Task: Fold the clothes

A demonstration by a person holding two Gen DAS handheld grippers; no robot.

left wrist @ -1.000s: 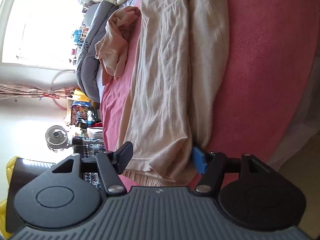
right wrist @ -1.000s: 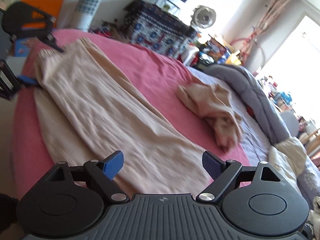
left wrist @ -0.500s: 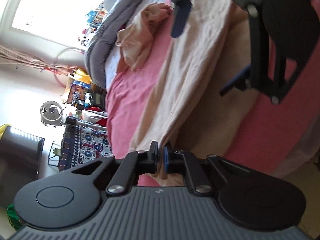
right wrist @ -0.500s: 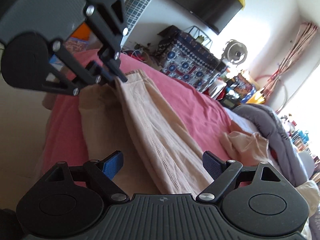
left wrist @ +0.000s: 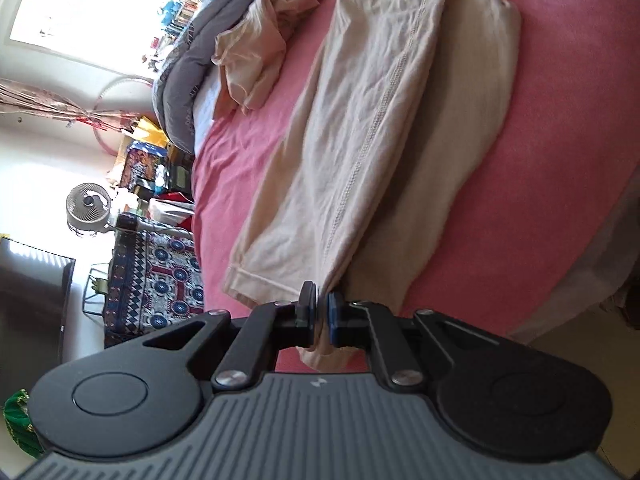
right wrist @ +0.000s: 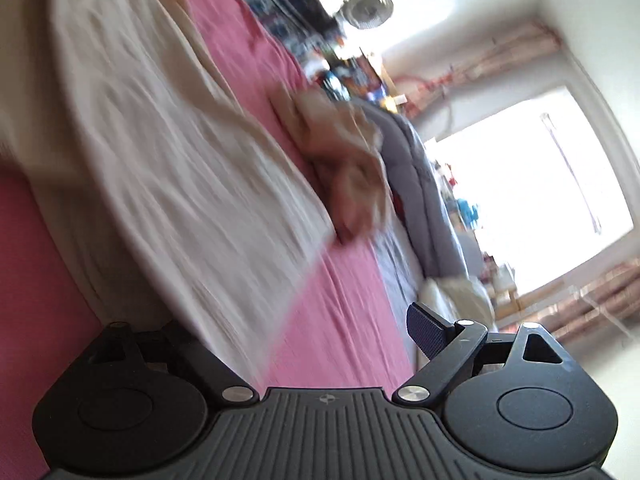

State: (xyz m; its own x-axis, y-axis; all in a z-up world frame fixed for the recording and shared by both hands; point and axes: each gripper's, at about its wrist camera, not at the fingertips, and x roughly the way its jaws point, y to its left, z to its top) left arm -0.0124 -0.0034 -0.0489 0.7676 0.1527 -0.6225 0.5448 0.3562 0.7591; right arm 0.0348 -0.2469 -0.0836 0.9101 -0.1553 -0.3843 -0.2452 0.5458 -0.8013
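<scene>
Long beige trousers lie stretched along the pink bedspread, one leg over the other. In the left wrist view my left gripper is shut on the near hem corner of the upper leg, with cloth pinched between the pads. The right wrist view is blurred by motion. There my right gripper stands open, low over the other end of the trousers. Its left finger is hidden under the cloth's edge; the right finger is bare over the bedspread.
A crumpled beige garment lies further along the bed, beside a grey duvet. Past the bed's edge stand a patterned cabinet, a small fan and a dark screen. A bright window faces the right gripper.
My left gripper closed on the trouser hem and rolled a little. The right gripper swung down from near the left gripper to the trousers' far end, staying open.
</scene>
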